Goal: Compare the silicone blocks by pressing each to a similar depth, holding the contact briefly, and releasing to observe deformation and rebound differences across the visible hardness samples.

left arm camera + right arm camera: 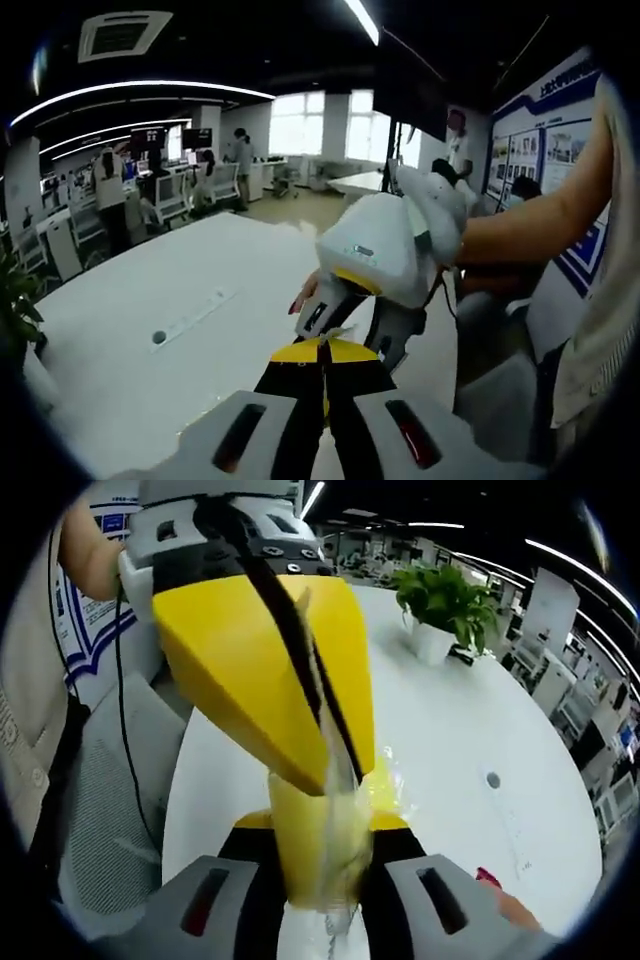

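Translucent block [345, 810] mostly hidden between yellow fingers [260, 670].

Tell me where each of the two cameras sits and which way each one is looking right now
Left gripper view: rides on the left gripper, facing across the white table toward the office; the right gripper meets it nose to nose, with the person's forearm behind.
Right gripper view: rides on the right gripper, facing the opposite way, at the left gripper close up, a clear plastic piece between the yellow fingers; potted plant beyond, sleeve at left.
Shared: both grippers and the table.
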Demonstrator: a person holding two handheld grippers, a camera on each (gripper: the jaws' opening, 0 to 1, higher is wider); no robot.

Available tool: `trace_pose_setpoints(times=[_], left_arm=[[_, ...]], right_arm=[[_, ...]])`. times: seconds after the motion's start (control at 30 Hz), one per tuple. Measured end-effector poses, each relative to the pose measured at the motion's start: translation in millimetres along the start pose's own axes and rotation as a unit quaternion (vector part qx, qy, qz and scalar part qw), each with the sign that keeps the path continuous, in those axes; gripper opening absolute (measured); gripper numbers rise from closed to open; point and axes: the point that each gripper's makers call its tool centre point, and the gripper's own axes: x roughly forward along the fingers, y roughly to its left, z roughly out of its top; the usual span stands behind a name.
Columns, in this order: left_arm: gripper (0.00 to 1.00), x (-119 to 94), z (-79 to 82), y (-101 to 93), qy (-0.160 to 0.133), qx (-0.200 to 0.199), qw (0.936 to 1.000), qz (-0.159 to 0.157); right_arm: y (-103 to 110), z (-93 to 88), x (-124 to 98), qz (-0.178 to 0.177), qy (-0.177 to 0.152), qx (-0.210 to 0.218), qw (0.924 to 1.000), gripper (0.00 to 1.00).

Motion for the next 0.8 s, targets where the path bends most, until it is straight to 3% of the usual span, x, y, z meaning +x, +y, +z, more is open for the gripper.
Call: trace_pose_setpoints(times=[0.33, 0.8], left_arm=[[0.0, 1.3, -3.4, -5.1, 0.005, 0.002, 1.0, -0.003], [0.0, 4.3, -11.5, -11.0, 0.017, 0.003, 0.9998, -0.005]], right_arm=[[8.9, -6.0, -1.1, 0.022, 0.013, 0.007, 0.9997, 0.12], [17.3, -16.8, 0.2, 0.035, 0.033, 0.001, 0.9989, 0.12]])
